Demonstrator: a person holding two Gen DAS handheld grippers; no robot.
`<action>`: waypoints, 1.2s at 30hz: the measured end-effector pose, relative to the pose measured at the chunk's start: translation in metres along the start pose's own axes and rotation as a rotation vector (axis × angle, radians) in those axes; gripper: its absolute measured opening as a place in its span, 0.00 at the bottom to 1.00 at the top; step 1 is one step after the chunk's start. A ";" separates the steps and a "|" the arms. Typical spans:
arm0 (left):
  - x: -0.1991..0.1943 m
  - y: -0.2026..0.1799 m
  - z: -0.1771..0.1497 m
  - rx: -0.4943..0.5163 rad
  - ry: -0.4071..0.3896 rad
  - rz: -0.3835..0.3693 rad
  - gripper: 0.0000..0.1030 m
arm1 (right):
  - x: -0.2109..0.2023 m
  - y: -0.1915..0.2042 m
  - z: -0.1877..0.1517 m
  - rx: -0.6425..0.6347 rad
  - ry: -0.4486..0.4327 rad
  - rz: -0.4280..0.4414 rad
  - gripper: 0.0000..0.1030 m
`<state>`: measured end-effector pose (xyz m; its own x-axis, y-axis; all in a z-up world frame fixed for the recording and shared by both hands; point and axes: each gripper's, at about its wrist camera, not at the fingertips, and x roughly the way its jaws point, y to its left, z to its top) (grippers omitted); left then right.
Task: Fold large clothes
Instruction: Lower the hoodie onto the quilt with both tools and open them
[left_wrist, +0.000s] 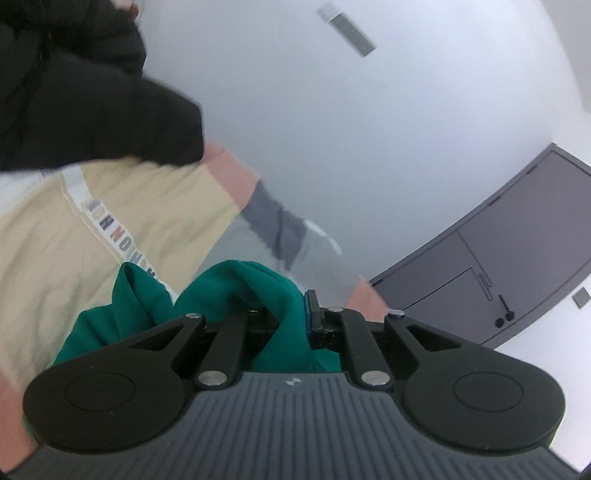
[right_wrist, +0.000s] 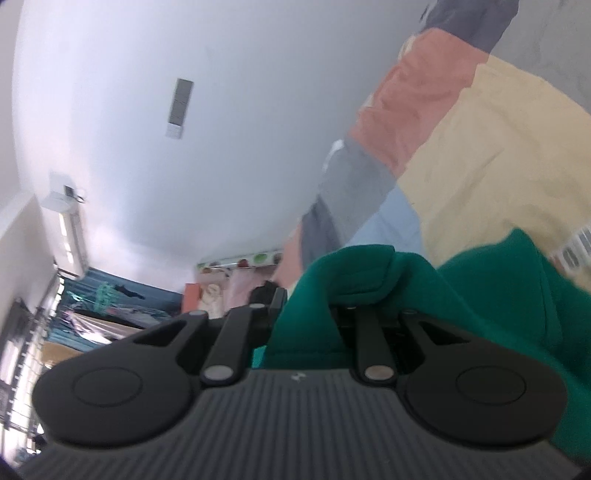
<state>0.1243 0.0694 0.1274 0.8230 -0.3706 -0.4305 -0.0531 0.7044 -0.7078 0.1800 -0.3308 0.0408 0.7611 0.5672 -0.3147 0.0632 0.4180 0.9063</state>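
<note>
A large colour-block garment hangs in the air between both grippers: green hem, beige body (left_wrist: 74, 229) with a white lettered band, pink and grey sleeve parts. In the left wrist view my left gripper (left_wrist: 284, 310) is shut on a bunch of the green cloth (left_wrist: 243, 284), which drapes over and between its fingers. My right gripper (right_wrist: 306, 306) is likewise shut on the green cloth (right_wrist: 354, 273) in the right wrist view, the fold hiding its fingertips. Beige body (right_wrist: 480, 155) and pink sleeve (right_wrist: 417, 110) stretch away to the upper right.
A person's black sleeve (left_wrist: 85, 103) fills the upper left of the left wrist view. Behind it are a white wall and a grey door (left_wrist: 517, 240). The right wrist view shows a white wall, an air conditioner (right_wrist: 66, 218) and hanging laundry (right_wrist: 122, 302).
</note>
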 end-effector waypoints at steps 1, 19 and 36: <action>0.014 0.010 0.001 -0.011 0.011 0.005 0.12 | 0.010 -0.008 0.000 -0.034 0.002 -0.009 0.20; 0.029 0.043 -0.009 0.026 0.033 -0.098 0.71 | 0.034 -0.029 -0.007 -0.244 0.058 -0.050 0.40; -0.043 0.022 -0.057 0.356 0.054 0.119 0.81 | -0.049 0.005 -0.056 -0.468 -0.008 -0.200 0.71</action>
<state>0.0554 0.0664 0.0991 0.7913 -0.2978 -0.5340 0.0609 0.9074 -0.4158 0.1071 -0.3165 0.0446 0.7685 0.4394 -0.4651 -0.0871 0.7920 0.6043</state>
